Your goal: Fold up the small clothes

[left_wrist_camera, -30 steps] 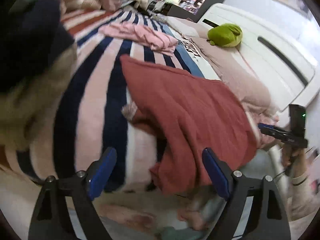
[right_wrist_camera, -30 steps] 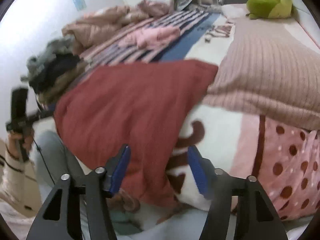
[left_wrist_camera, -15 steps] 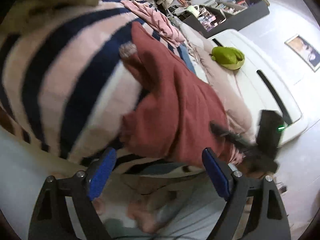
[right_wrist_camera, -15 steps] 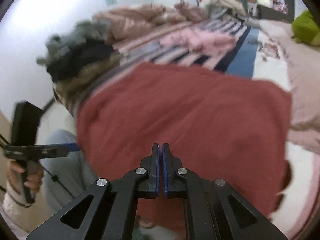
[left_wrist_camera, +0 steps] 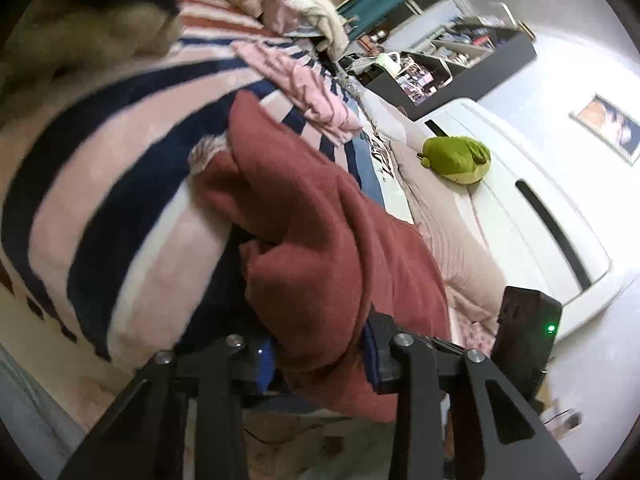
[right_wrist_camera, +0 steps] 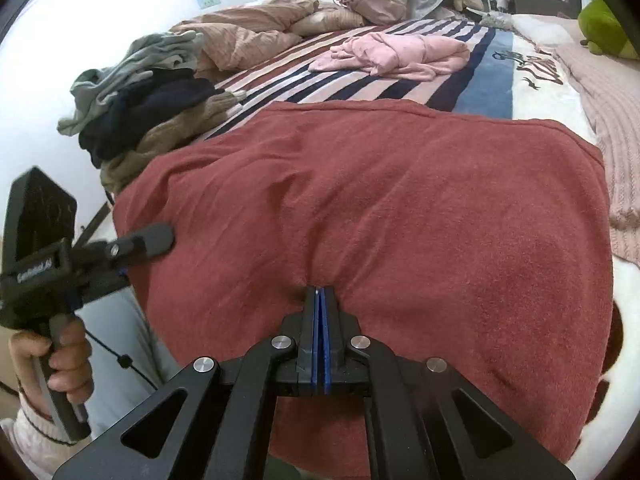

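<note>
A rust-red garment point(right_wrist_camera: 400, 208) lies spread on the bed with its near edge hanging over the bed's side. My right gripper point(right_wrist_camera: 320, 292) is shut on a pinch of the garment's near edge. My left gripper point(left_wrist_camera: 320, 354) is closed on a bunched corner of the same garment point(left_wrist_camera: 320, 248). The left gripper also shows in the right wrist view point(right_wrist_camera: 160, 236), at the garment's left edge. The right gripper's body shows in the left wrist view point(left_wrist_camera: 524, 336).
The bed has a striped navy, pink and white cover point(left_wrist_camera: 100, 184). A pink garment point(right_wrist_camera: 400, 54) lies further back. A pile of dark, grey and tan clothes point(right_wrist_camera: 148, 108) sits at the left. A green plush point(left_wrist_camera: 456, 158) rests near the white headboard point(left_wrist_camera: 540, 216).
The right gripper shut on the red garment's near edge half a second ago and still holds it. The left gripper moved in and closed on the garment's bunched corner.
</note>
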The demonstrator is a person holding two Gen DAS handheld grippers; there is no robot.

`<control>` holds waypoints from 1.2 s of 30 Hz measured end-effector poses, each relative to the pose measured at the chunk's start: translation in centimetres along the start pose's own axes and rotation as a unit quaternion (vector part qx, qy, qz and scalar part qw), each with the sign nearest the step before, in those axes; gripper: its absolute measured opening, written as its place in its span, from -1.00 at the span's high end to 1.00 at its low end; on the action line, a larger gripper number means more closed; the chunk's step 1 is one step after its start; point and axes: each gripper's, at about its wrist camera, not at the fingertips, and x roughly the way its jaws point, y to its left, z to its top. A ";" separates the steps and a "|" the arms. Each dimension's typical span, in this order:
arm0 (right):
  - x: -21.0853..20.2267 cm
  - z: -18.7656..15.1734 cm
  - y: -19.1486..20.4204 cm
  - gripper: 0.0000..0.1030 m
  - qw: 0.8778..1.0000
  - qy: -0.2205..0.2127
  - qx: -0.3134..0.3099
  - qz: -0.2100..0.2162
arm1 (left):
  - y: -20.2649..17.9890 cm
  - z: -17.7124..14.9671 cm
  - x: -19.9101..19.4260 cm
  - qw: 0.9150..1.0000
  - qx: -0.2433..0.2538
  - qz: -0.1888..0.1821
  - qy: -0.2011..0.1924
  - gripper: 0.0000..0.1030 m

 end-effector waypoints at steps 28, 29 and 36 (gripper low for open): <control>-16.2 -5.3 -10.6 0.53 0.980 -0.152 0.127 -0.031 | -18.3 -4.1 8.7 0.902 0.362 -0.127 0.196 -0.14; -16.1 -4.6 -9.9 0.50 0.981 -0.156 0.112 -0.024 | -17.9 -3.7 7.8 0.905 0.355 -0.133 0.194 -0.22; -12.7 -1.4 -4.3 0.47 0.991 -0.133 0.003 -0.001 | -14.2 -1.0 4.1 0.932 0.327 -0.075 0.139 -0.29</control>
